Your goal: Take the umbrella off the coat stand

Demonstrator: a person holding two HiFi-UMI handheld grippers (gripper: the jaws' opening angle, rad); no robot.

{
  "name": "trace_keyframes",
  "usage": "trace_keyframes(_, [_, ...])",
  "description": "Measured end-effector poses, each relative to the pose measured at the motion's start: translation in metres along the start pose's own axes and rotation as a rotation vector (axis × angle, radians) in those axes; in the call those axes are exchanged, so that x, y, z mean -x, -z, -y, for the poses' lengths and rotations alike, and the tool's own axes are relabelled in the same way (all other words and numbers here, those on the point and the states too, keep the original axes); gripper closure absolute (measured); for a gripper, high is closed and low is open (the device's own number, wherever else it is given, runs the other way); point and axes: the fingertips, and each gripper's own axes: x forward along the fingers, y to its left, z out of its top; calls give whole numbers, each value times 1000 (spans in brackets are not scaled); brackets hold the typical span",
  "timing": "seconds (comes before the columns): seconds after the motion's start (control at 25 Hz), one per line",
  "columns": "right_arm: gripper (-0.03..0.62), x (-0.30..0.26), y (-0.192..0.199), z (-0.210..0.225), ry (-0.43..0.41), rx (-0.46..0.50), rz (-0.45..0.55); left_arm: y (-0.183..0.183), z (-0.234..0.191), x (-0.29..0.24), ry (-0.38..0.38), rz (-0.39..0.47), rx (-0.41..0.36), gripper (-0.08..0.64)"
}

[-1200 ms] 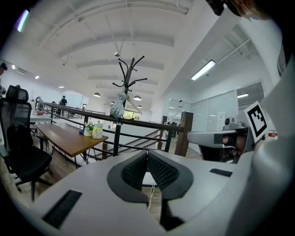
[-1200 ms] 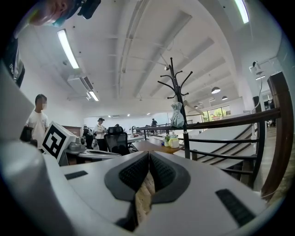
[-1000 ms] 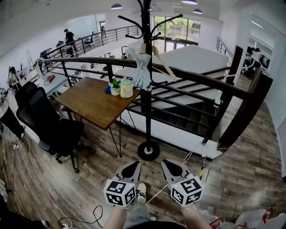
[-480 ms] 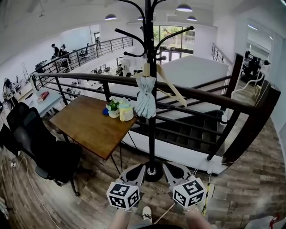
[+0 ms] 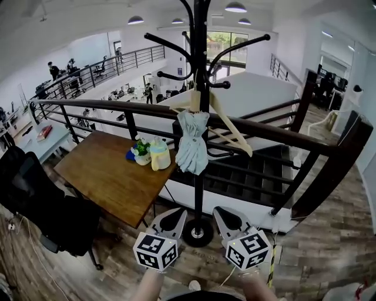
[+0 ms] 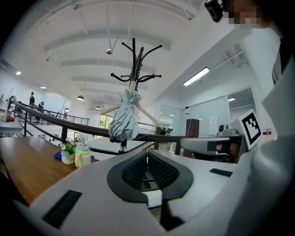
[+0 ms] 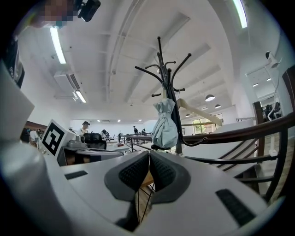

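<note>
L claw [image 5: 175, 213], R claw [image 5: 221, 210] nearer coat stand [image 5: 198, 182], shut, umbrella [image 5: 192, 147] hanging

Ceiling lamps [image 5: 235, 7] light everything brightly; fisheye distortion bends the edges.

Small pale blue umbrella [image 5: 192, 144], folded shut and bunched up, hung straight down from a hook on the tall black coat stand [image 5: 199, 188]. Hung up high, ahead of the left fingers [image 5: 169, 222] and the right fingers [image 5: 228, 222], well apart from both. Round foot of the stand down low, seen between them.
</note>
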Motion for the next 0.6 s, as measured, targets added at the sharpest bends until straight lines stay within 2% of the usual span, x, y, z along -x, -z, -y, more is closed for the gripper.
trace_keyframes(0.28, [564,-11,11,10,15,-9,-32,-3,-14,-17,15,15,34,540])
trace_keyframes(0.6, [564,-35,-4,35,-16,13,-11,-18,-28,-44,-23,53,36,540])
